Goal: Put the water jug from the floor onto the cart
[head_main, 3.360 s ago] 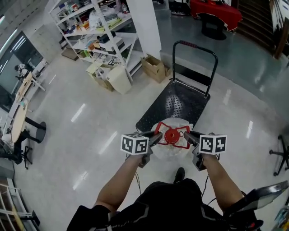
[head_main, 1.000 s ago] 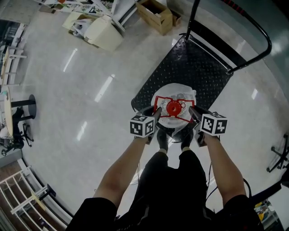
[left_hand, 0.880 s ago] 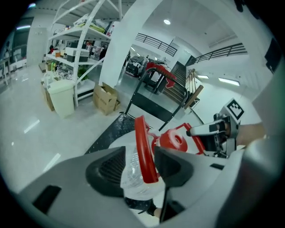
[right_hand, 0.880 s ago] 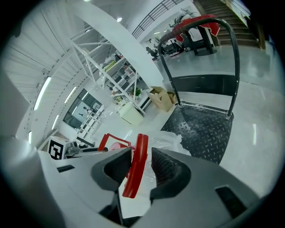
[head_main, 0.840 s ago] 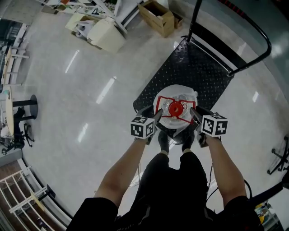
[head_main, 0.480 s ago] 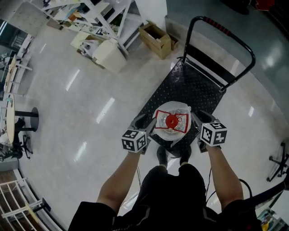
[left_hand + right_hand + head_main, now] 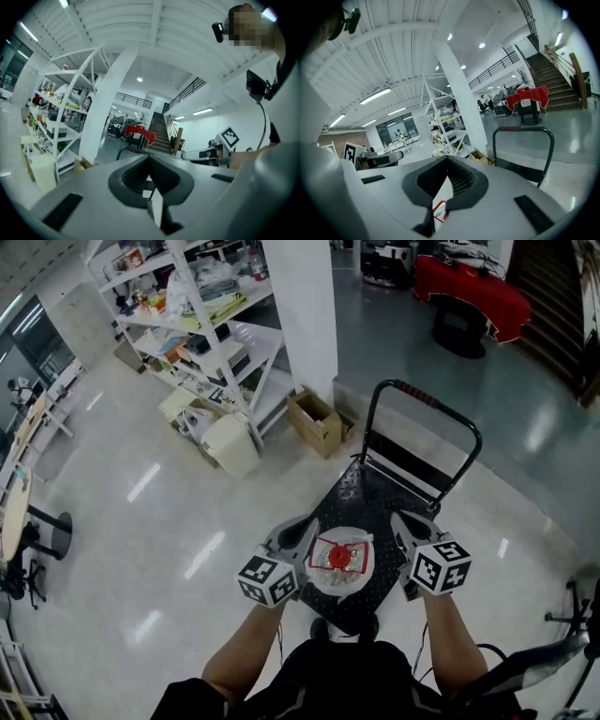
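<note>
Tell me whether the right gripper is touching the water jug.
Apart. The head view shows bare cart deck between the right gripper and the water jug; jaws shut, empty.

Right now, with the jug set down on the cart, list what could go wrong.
1. The water jug stands loose at the end of the cart farthest from the handle. A jolt could tip it off.
2. The person's shoe is right at that end, so a falling jug or rolling cart may hit it.
3. A cardboard box sits close to the handle end and could block the cart.
</note>
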### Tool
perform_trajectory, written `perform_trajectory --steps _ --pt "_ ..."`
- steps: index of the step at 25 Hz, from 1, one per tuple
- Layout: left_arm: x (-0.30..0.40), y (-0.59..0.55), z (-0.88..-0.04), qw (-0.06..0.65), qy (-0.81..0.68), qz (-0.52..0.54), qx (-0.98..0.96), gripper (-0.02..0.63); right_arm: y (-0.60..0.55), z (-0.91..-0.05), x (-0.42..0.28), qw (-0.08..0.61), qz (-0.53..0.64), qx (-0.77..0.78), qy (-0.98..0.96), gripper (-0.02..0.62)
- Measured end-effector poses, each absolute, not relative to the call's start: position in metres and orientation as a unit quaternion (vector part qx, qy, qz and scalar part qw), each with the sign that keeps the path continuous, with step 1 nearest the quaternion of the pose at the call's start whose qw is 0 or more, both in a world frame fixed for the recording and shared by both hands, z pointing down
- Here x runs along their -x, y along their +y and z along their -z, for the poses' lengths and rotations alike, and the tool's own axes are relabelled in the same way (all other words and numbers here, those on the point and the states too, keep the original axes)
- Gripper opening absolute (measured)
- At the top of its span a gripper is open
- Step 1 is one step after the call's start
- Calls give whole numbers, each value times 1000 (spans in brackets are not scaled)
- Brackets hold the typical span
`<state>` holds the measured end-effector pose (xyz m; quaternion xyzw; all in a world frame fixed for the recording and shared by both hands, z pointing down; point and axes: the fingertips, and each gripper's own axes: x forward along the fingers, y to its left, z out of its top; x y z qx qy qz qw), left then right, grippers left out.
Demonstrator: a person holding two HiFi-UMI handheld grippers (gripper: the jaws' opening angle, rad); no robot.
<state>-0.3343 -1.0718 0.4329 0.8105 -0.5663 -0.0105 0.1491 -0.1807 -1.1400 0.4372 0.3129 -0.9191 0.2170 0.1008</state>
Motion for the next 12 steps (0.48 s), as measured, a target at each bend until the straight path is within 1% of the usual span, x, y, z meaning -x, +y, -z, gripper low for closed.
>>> perform_trajectory --steps 5,12 --pt "322 -1059 -396 127 -550 13 -825 2 -1118 -398 177 91 -176 -315 -928 3" --pt "303 -1030 -386 119 -505 6 -855 2 -1077 -381 161 86 -157 -343 -922 3"
